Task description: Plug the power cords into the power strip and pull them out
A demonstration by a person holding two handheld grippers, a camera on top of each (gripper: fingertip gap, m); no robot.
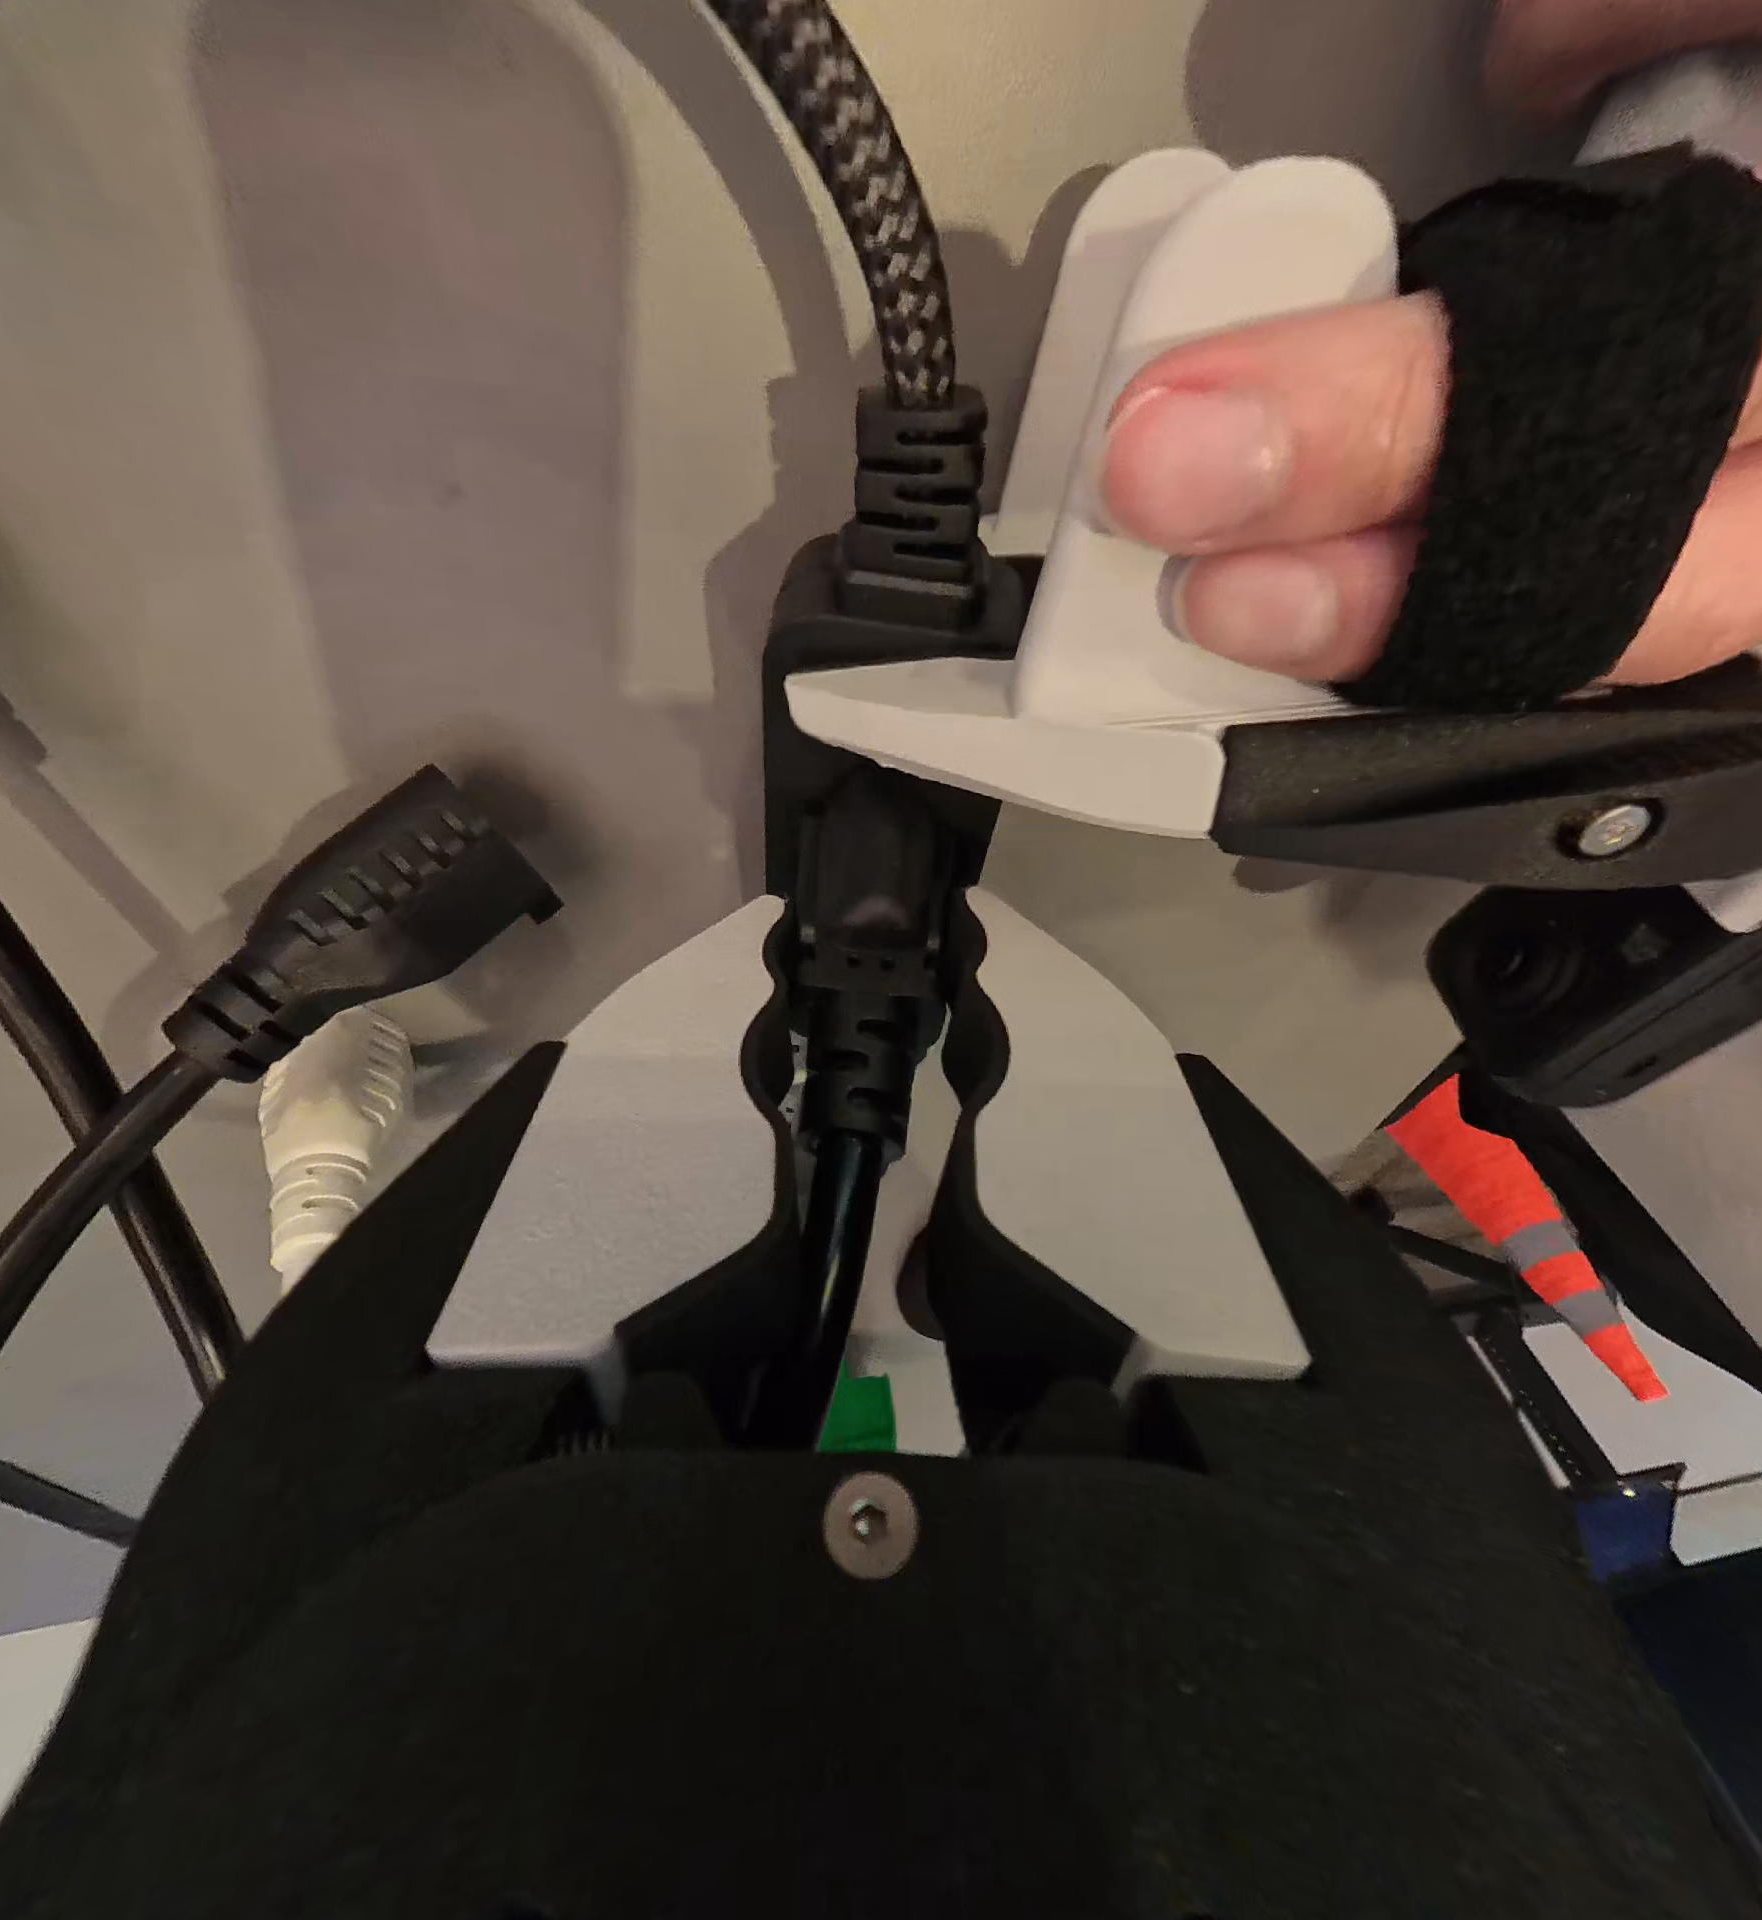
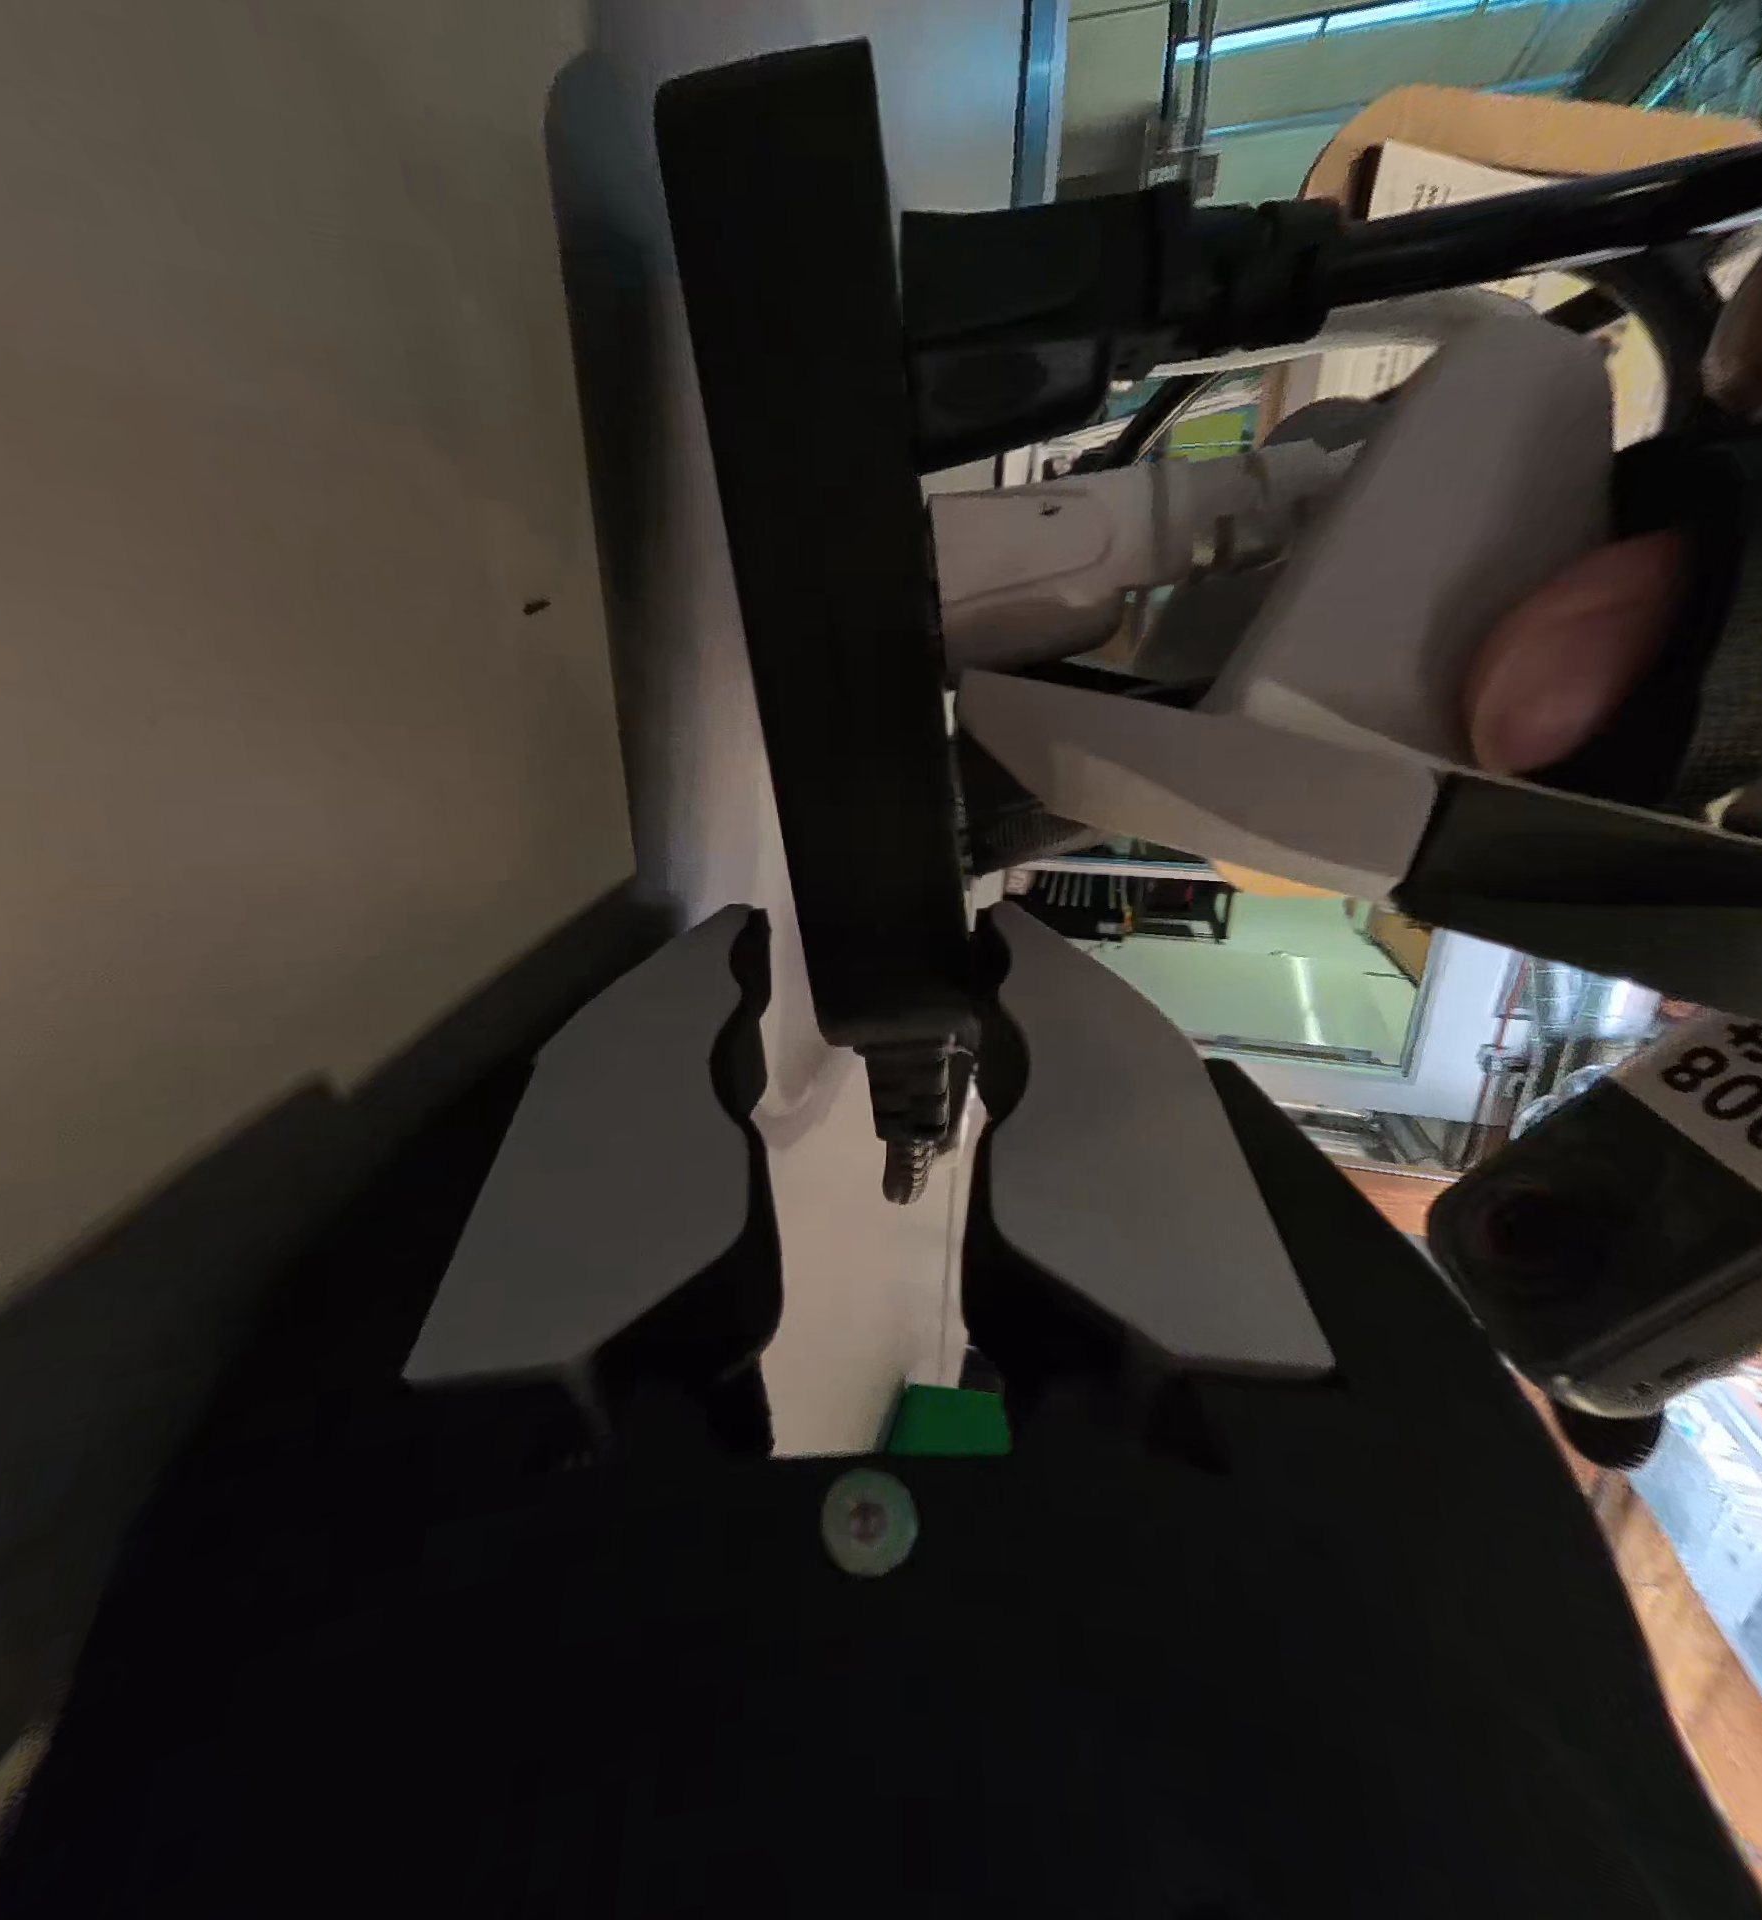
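Black and white loose plugs [image 1: 378, 914] lie at nine o'clock in the left wrist view. At centre, the left gripper [image 1: 872, 935] is closed around a black power cord's plug [image 1: 872, 883] seated in the black power strip [image 1: 804, 665]. From three o'clock, the right gripper [image 2: 872, 940] pinches the strip's end, its braided cable [image 1: 856, 177] leaving at twelve o'clock.

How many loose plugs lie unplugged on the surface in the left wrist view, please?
2: a black ribbed plug at left, and a white ribbed plug partly tucked beneath it. Others may be hidden.
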